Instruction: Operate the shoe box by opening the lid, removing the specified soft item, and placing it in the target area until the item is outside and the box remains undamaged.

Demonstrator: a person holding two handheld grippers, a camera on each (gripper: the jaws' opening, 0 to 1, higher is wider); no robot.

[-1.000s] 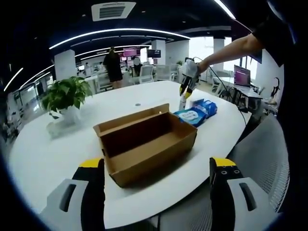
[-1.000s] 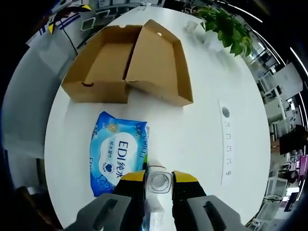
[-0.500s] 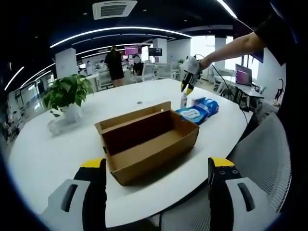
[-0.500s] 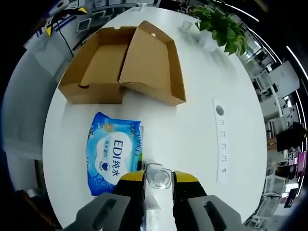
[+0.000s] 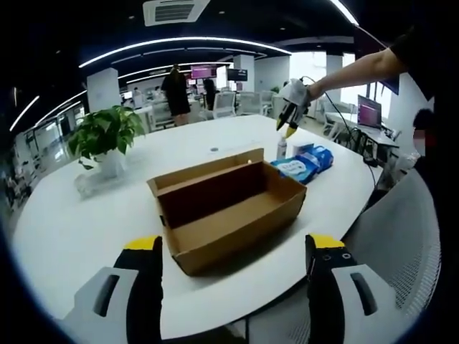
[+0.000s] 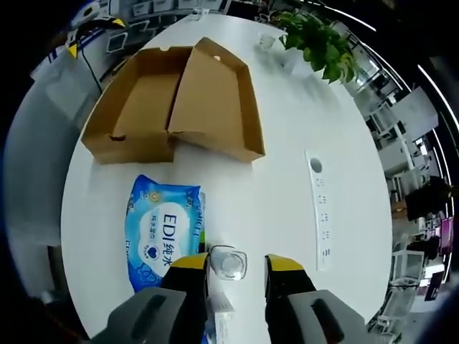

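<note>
The open cardboard shoe box sits mid-table with its lid folded back and its inside bare. Beyond it lies a blue pack of wet wipes, and a small clear bottle stands upright beside the pack. My left gripper is open, held back at the table's near edge. From above, my right gripper is open, its jaws a little apart on either side of the bottle. The wipes pack lies flat to the bottle's left, and the box is further off.
A potted plant stands at the far left of the round white table. A socket strip is set into the tabletop. A grey chair is at the right, with desks and a person behind.
My right gripper's jaws have parted from the bottle's top, leaving it standing by the wipes. The left gripper view has shifted only slightly.
</note>
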